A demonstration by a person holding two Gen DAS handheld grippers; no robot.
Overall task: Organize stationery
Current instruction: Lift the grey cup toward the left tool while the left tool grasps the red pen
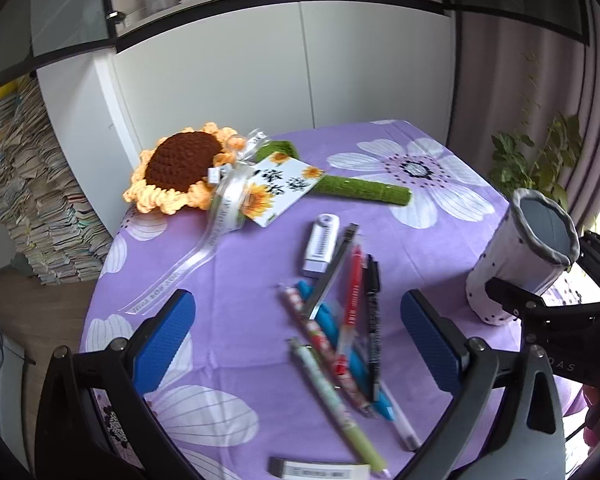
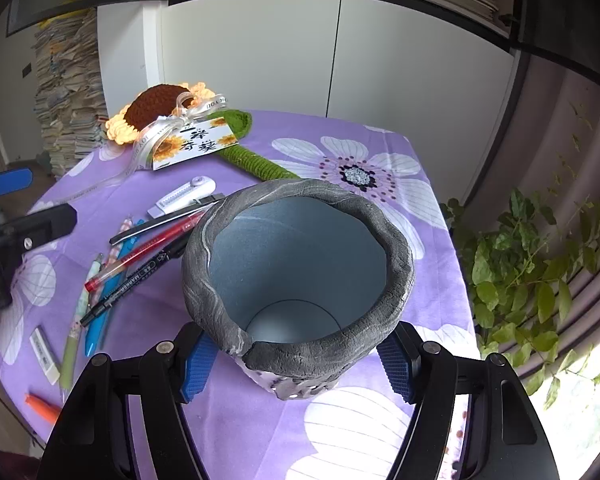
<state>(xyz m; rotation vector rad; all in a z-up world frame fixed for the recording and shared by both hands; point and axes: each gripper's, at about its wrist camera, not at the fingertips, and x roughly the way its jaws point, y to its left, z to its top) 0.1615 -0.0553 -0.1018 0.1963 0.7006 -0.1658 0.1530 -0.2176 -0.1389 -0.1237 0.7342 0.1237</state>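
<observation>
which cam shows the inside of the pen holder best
The right wrist view: the grey-rimmed fabric pen holder sits between the right gripper's jaws, mouth toward the lens, showing its bare blue lining down to the bottom. The left wrist view shows it from the side at the frame's edge, with only the upper lining visible.

White cabinet doors [image 1: 259, 68], stacked papers [image 1: 31, 184], leafy plant [image 2: 532, 280] by bright window.

both wrist views angled down, sharing pens [image 1: 352, 312]

black marker [image 2: 133, 282]: "MARKER" | ribbon [image 2: 155, 130]: "FOR YOU" | card [image 2: 195, 142]: "一举夺葵"
</observation>
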